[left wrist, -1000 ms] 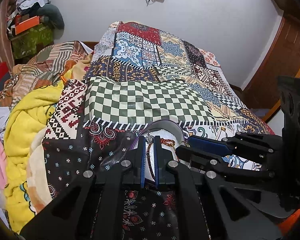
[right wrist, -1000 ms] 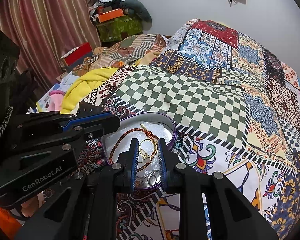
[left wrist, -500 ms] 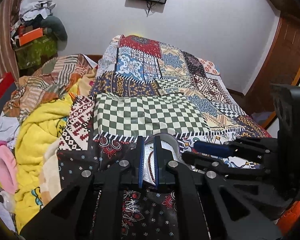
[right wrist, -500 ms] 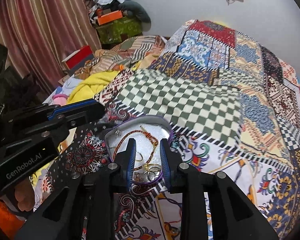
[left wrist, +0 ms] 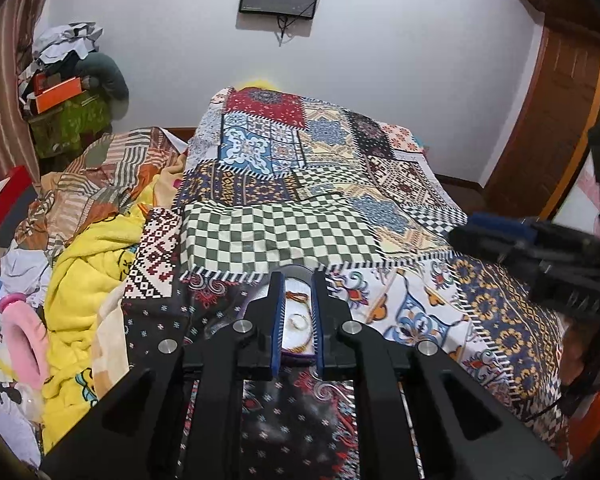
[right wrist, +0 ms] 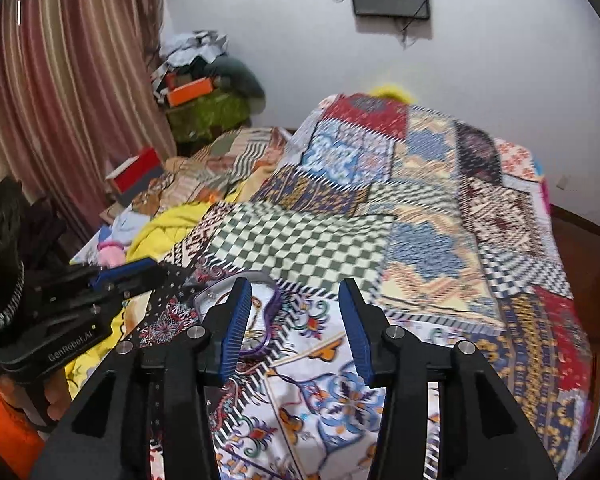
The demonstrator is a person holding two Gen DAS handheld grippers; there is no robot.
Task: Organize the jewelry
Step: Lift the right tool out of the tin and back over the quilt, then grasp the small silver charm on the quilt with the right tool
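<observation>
Jewelry tray on a patchwork bedspread, a gripper on each side.

The purple-rimmed tray [left wrist: 296, 271] lies on the patchwork bedspread [left wrist: 284, 236], holding a gold ring [left wrist: 298, 321] and a red cord bracelet [left wrist: 296, 295]. The left gripper [left wrist: 297, 320] hovers over it, fingers narrowly parted and pinching nothing. The right gripper [right wrist: 296, 320] stands spread wide just beside the tray. "GenRobot.AI" is printed on the left gripper's body.

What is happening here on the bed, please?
A person holds a tool in each hand over a patchwork bedspread, sorting jewelry. The left tool points at a purple-rimmed tray with a gold ring and a red cord inside. The right tool is open beside the tray, holding nothing.
</observation>
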